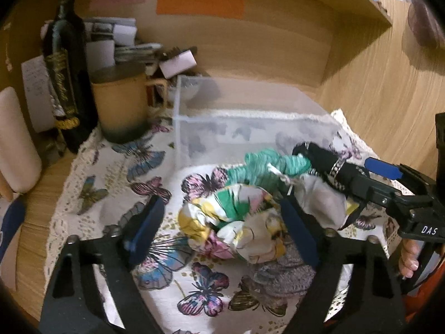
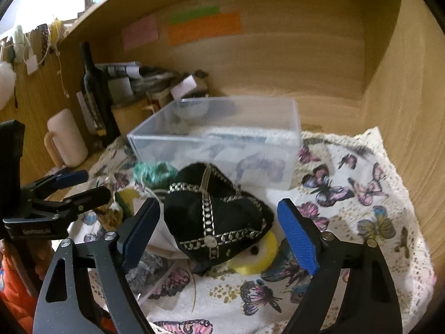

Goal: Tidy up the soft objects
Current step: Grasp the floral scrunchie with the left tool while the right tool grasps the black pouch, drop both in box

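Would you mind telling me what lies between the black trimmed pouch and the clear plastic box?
In the right wrist view, a bundle of green yarn lies on the butterfly cloth between the black pouch and the clear box, toward the left.

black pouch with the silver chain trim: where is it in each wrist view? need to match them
Left wrist: black pouch sits right of centre, seen edge-on beside the right gripper, just in front of the clear plastic box.
Right wrist: black pouch fills the centre, between the right gripper's open fingers.
Shared landmark: the clear plastic box behind it.
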